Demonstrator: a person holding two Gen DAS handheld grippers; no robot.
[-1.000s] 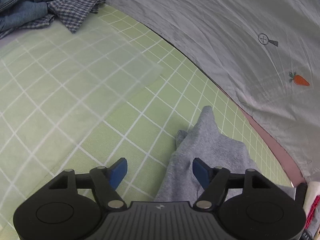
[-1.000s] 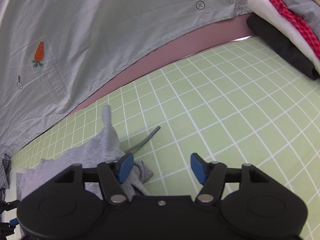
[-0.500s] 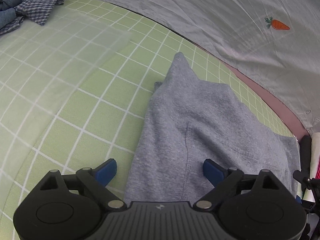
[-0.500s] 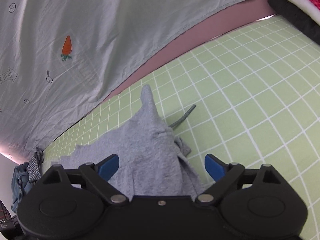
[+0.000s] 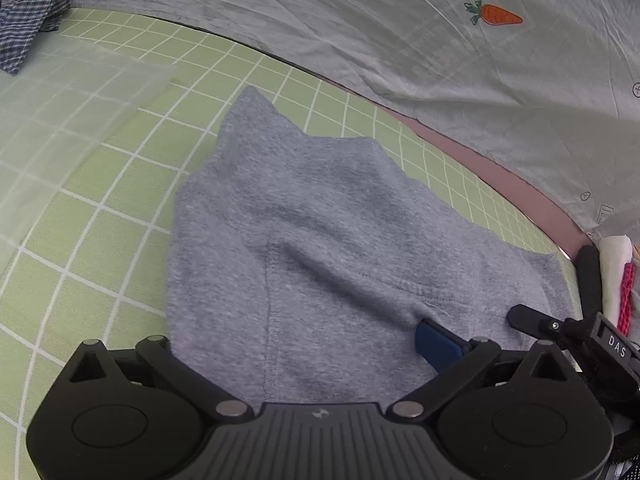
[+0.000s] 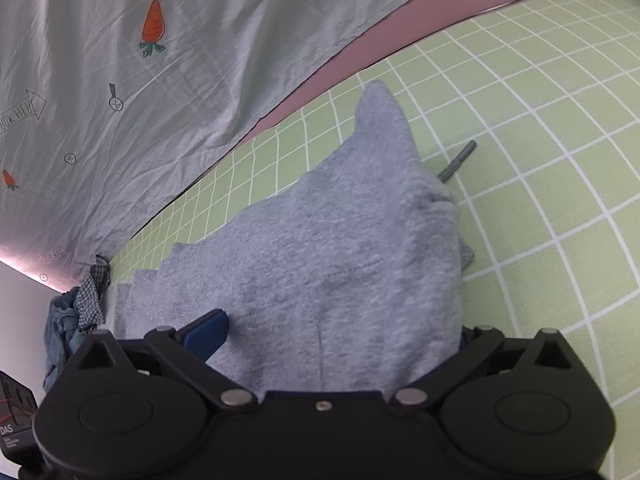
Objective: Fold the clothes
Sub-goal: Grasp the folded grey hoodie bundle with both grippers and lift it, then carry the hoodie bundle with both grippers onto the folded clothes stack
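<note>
Grey garment, apparently on mat

A soft grey garment made of sweatshirt cloth lies on the green sheet with white squares. It is partly flat and a bit rumpled, with soft bumps and folds. One corner sticks out in a point toward the far edge. A sewn seam runs down its middle, and another seam goes across it. A thin grey cord pokes out from under its side and lies on the sheet.
</note>
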